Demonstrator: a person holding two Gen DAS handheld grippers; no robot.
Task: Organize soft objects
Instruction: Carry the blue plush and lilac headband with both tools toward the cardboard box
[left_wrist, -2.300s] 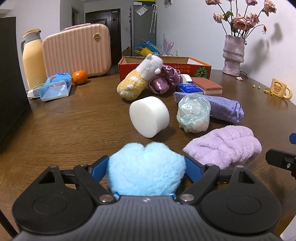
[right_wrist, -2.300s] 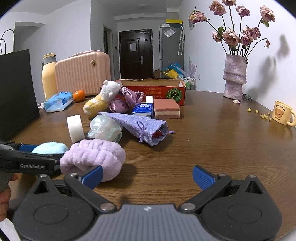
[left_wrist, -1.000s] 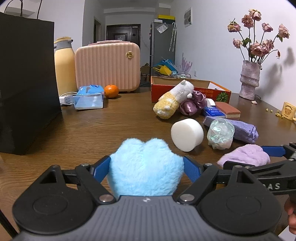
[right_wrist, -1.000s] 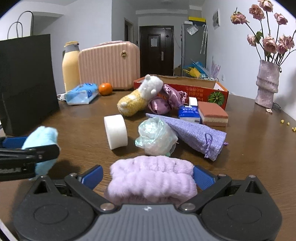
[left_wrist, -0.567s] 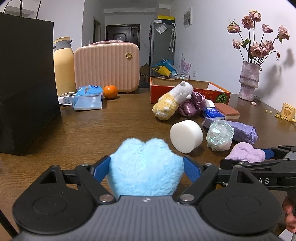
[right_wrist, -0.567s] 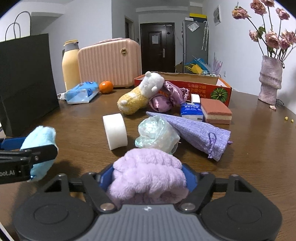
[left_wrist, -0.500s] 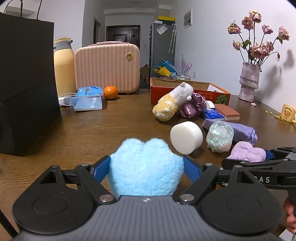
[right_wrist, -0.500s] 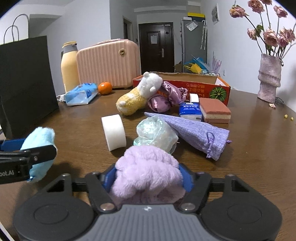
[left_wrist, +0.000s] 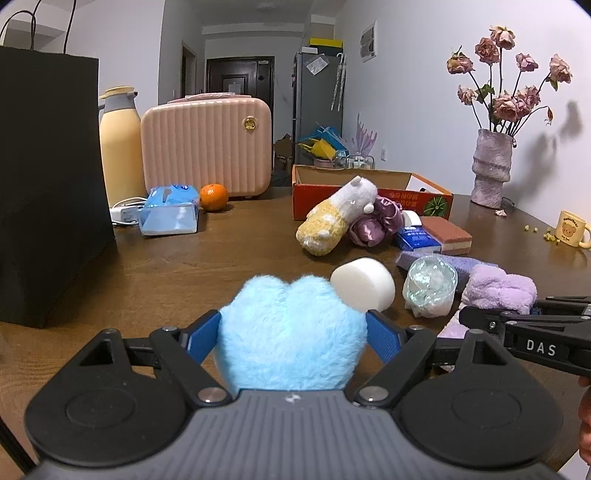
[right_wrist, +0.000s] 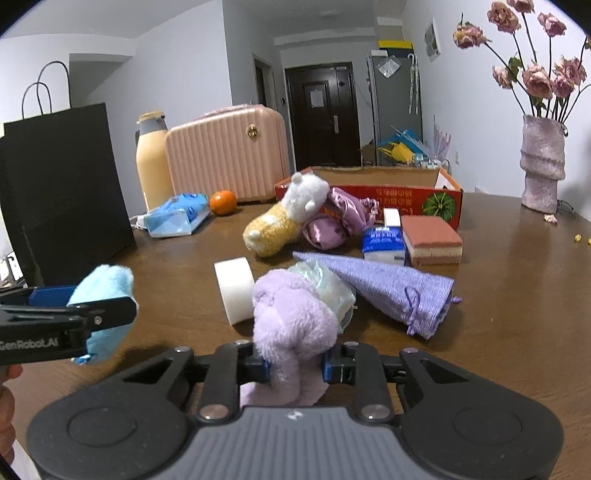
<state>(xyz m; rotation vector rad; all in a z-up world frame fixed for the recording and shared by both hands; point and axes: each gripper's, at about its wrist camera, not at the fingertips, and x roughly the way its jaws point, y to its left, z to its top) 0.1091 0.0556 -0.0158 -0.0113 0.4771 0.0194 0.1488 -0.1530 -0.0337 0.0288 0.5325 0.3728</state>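
Note:
My left gripper (left_wrist: 293, 334) is shut on a fluffy light-blue plush (left_wrist: 291, 336) and holds it above the table's near edge; it also shows in the right wrist view (right_wrist: 103, 310). My right gripper (right_wrist: 294, 363) is shut on a fuzzy lilac cloth (right_wrist: 291, 321), lifted off the table; the cloth shows in the left wrist view (left_wrist: 498, 290). On the table lie a white foam cylinder (left_wrist: 364, 282), a crumpled clear bag (left_wrist: 430, 286), a purple drawstring pouch (right_wrist: 388, 291), a yellow-white plush (right_wrist: 284, 221) and a purple satin bundle (right_wrist: 332, 221).
An open red cardboard box (left_wrist: 369, 188) stands at the back. A black paper bag (left_wrist: 40, 184) stands at the left. A pink case (left_wrist: 207, 144), a yellow flask (left_wrist: 120, 147), a tissue pack (left_wrist: 170, 216), an orange (left_wrist: 213, 192), a sponge (right_wrist: 430, 240), a vase (left_wrist: 493, 166) and a mug (left_wrist: 571, 229) are around.
My right gripper closed around the lilac cloth, squeezed it narrow and lifted it. My left gripper kept its hold on the blue plush and rose a little.

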